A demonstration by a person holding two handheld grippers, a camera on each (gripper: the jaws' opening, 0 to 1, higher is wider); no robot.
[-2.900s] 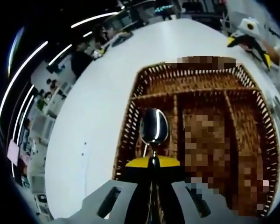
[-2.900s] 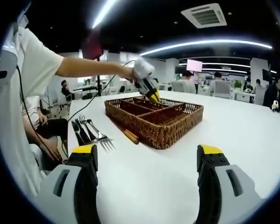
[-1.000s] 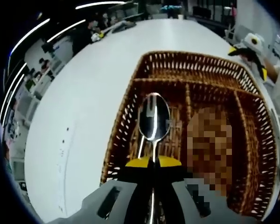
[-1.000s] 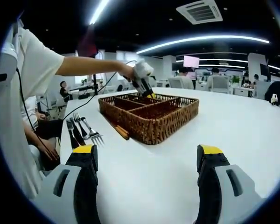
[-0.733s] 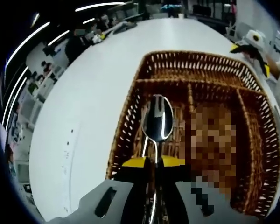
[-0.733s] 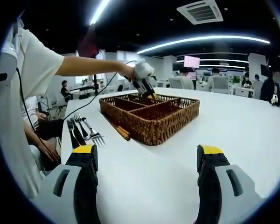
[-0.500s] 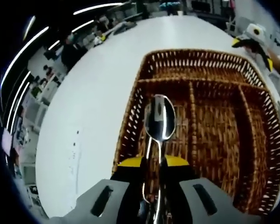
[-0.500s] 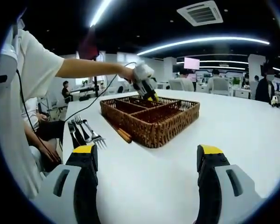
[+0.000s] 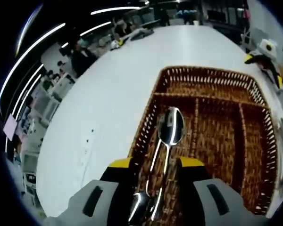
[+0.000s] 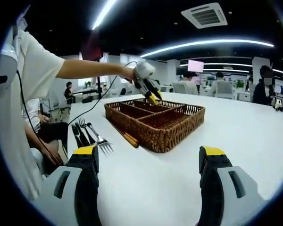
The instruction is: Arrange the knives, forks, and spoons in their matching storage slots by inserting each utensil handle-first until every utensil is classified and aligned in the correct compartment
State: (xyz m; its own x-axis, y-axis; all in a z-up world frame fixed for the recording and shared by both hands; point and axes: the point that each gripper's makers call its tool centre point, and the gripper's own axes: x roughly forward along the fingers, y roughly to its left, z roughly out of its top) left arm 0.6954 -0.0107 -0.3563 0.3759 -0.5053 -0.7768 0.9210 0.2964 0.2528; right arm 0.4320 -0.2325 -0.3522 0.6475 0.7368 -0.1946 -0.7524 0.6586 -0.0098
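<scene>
A wide white table point(image 10: 254, 136) is carrying a brown wicker tray point(image 9: 212, 80), which is divided into long slots with a cross slot at its far end. In the left gripper view the left claw point(image 9: 155, 165) is hanging over the tray's outermost long slot, its yellow-tipped jaws standing apart with nothing pinched between them. A spoon point(image 9: 169, 136) is lying in that slot, bowl toward the far end and handle running back between the jaws; a second spoon point(image 9: 140, 213) is showing beside it, low at the near end of the slot. Judging from this, the spoon-placing step is just finishing: the spoon is sitting in its compartment and the claw is no longer gripping it.

In the right gripper view the right claw point(image 10: 147, 162) is waiting wide and empty above the table, well apart from the tray. To the left of the tray, a dark cluster of forks point(image 10: 92, 134) is lying on the table, and a wooden-handled utensil point(image 10: 129, 138), probably a knife, is resting just beside the tray wall.

The next move probably calls for lifting the left claw out of the slot without nudging the spoons, then fetching a fork or the wooden-handled piece by its middle and feeding it handle-first into a free slot.
</scene>
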